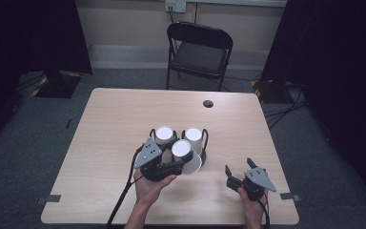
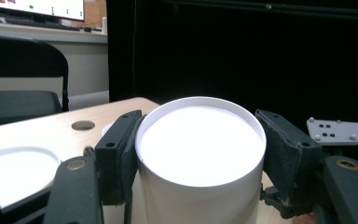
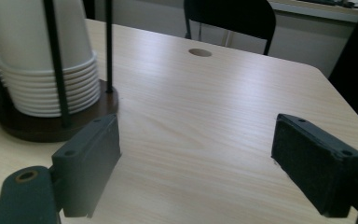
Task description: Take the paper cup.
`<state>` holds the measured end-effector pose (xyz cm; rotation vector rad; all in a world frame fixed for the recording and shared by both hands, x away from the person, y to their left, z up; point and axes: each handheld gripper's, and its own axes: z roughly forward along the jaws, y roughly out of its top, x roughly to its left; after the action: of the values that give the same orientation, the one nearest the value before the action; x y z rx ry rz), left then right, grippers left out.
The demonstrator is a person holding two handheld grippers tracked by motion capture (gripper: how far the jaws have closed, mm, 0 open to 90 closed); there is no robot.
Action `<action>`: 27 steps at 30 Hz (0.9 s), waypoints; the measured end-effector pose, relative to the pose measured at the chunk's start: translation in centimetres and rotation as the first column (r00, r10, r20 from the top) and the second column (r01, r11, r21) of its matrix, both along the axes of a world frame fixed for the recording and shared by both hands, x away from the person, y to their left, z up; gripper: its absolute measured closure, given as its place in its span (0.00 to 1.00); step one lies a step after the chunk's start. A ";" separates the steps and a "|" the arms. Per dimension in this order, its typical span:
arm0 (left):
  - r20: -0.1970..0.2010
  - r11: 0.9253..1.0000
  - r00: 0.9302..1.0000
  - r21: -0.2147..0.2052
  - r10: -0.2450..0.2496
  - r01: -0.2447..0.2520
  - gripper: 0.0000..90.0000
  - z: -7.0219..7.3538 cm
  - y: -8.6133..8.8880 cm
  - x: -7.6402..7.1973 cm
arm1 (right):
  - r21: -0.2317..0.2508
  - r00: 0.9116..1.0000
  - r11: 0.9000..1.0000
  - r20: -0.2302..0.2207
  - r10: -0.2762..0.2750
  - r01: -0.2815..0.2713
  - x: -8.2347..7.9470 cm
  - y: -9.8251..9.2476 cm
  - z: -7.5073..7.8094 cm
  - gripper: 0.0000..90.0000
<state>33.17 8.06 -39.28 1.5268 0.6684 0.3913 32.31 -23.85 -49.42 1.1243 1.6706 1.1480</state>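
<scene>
Both forearms enter from the near table [image 1: 100,191] edge. Right gripper [image 1: 240,172] low near the right front corner – jaws wide apart, nothing between them, bare wood ahead. Left gripper [image 1: 180,164] level, jaws clamped on an inverted white cup [image 1: 182,151] – just in front of two cup stacks [image 1: 193,138] in wire holders.
</scene>
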 end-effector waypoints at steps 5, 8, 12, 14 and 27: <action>-0.032 0.999 0.999 -0.031 0.028 -0.029 0.38 -0.8 0.3 -0.5 | 0.022 0.995 0.995 0.001 0.102 -0.102 -0.5 1.0 0.0 0.17; -0.074 0.997 0.997 -0.061 0.035 -0.039 0.38 -1.5 0.8 -0.6 | -0.002 0.992 0.992 0.002 0.124 -0.124 -0.8 2.0 0.0 0.18; -0.117 0.996 0.992 -0.077 0.043 -0.052 0.39 -2.4 1.2 -0.7 | 0.018 0.984 0.984 0.008 0.176 -0.176 -1.2 3.5 0.0 0.23; -0.130 0.995 0.991 -0.080 0.043 -0.053 0.39 -2.7 1.4 -0.7 | 0.027 0.978 0.978 0.014 0.206 -0.207 -1.4 4.3 0.0 0.24; -0.229 0.976 0.973 -0.212 -0.009 -0.041 0.39 -4.1 3.3 -0.8 | 0.052 0.937 0.936 0.047 0.346 -0.349 -3.0 7.3 0.4 0.29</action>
<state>32.39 11.39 -43.38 1.3698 0.8752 0.1487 29.29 -16.54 -48.99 0.8542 1.8655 1.4377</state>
